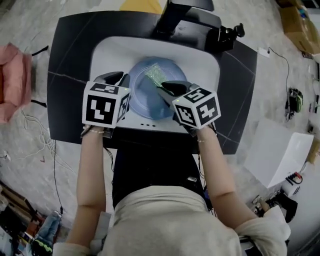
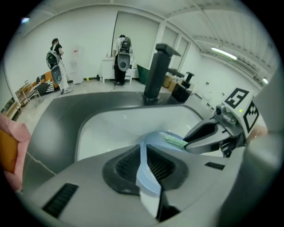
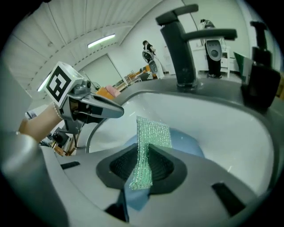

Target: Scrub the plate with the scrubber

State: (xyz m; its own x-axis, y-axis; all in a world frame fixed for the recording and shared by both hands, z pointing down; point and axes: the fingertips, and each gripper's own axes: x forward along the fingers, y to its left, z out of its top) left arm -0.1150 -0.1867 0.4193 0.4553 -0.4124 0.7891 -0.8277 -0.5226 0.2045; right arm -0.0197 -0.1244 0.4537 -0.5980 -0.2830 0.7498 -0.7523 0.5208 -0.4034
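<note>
Head view: a round light-blue plastic plate (image 1: 145, 95) sits inside the white oval sink basin (image 1: 205, 62), which is set in a black countertop (image 1: 70, 50). The left gripper (image 1: 122, 80) meets the plate at its left rim. The right gripper (image 1: 165, 89) is over the plate's centre, with a green mesh scrubber (image 1: 155, 75) extending from its jaws across the plate's upper face. A black faucet (image 1: 175, 15) stands behind the basin, and a black soap dispenser (image 1: 227, 35) stands to its right

Left gripper view: the left gripper (image 2: 144, 155) has its jaws closed tight on the plate (image 2: 151, 179), whose rim passes edge-on between the ribbed pads. Beyond the jaws, the scrubber (image 2: 173, 141) lies against the plate, with the right gripper (image 2: 191, 142) behind it. The basin (image 2: 120, 124) and faucet (image 2: 157, 73) are in the background

Right gripper view: the right gripper (image 3: 143, 162) has its jaws clamped on the scrubber (image 3: 153, 133), which stands out past the jaw tips in a folded strip. The plate (image 3: 186, 144) is directly behind the scrubber. The left gripper (image 3: 113, 110) is at the left, the faucet (image 3: 182, 48) and soap dispenser (image 3: 259, 75) beyond the basin (image 3: 222, 119)
</note>
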